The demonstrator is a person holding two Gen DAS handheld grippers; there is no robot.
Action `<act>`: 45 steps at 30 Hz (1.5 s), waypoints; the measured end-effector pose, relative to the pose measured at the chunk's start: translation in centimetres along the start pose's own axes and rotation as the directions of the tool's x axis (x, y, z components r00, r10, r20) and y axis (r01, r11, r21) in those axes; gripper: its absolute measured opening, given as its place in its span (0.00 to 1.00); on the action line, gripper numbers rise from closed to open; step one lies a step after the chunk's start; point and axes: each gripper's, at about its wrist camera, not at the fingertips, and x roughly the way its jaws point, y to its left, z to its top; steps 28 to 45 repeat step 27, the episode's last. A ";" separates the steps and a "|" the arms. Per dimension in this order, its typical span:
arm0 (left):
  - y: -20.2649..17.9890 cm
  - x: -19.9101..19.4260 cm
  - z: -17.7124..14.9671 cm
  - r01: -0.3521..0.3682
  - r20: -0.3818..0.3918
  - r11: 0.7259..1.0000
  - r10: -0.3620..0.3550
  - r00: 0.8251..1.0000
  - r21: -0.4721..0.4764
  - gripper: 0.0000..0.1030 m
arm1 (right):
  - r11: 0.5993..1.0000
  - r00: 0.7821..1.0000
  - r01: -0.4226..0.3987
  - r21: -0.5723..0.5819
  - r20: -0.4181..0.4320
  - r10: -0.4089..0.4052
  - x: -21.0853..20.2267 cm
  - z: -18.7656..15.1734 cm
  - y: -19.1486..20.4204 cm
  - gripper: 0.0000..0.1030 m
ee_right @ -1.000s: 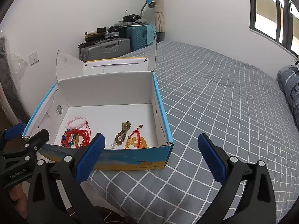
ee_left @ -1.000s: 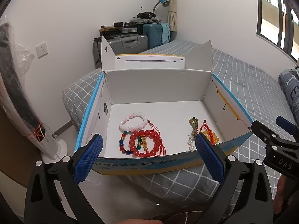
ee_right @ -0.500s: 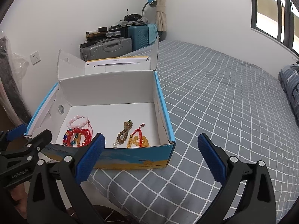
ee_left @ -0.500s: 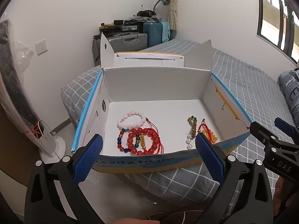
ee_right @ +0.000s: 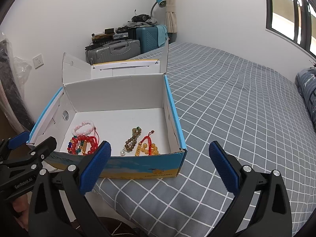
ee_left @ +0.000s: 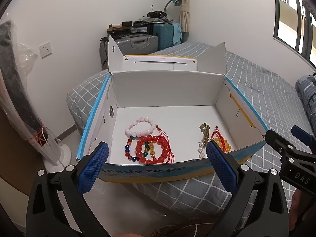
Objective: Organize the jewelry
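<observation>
An open white cardboard box (ee_left: 167, 90) with blue edges sits on the bed corner, also in the right wrist view (ee_right: 118, 92). Inside at the left lie a pink bead bracelet (ee_left: 140, 126), a red bead bracelet (ee_left: 152, 150) and a multicoloured one (ee_left: 128, 151). At the right lie a brown bead strand (ee_left: 205, 136) and a yellow bead bracelet with red cord (ee_left: 222, 143). My left gripper (ee_left: 158, 165) is open and empty just before the box's front wall. My right gripper (ee_right: 160, 165) is open and empty, before the box's front right corner.
The bed has a grey checked cover (ee_right: 237, 108). Suitcases (ee_right: 118, 49) and a blue lamp (ee_right: 160, 2) stand by the far wall. A wrapped fan (ee_left: 23, 106) stands on the floor at the left. A patterned pillow (ee_right: 308, 90) lies at the right.
Both grippers have shifted slightly, so the box looks a little higher and farther in both views. The jaws stay open and the jewelry has not moved.
</observation>
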 end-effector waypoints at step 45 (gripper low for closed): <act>-0.4 0.0 0.2 0.015 0.003 1.000 -0.015 1.000 0.012 0.95 | 1.000 1.000 0.000 0.000 -0.005 0.000 0.2 -0.2 0.0 0.93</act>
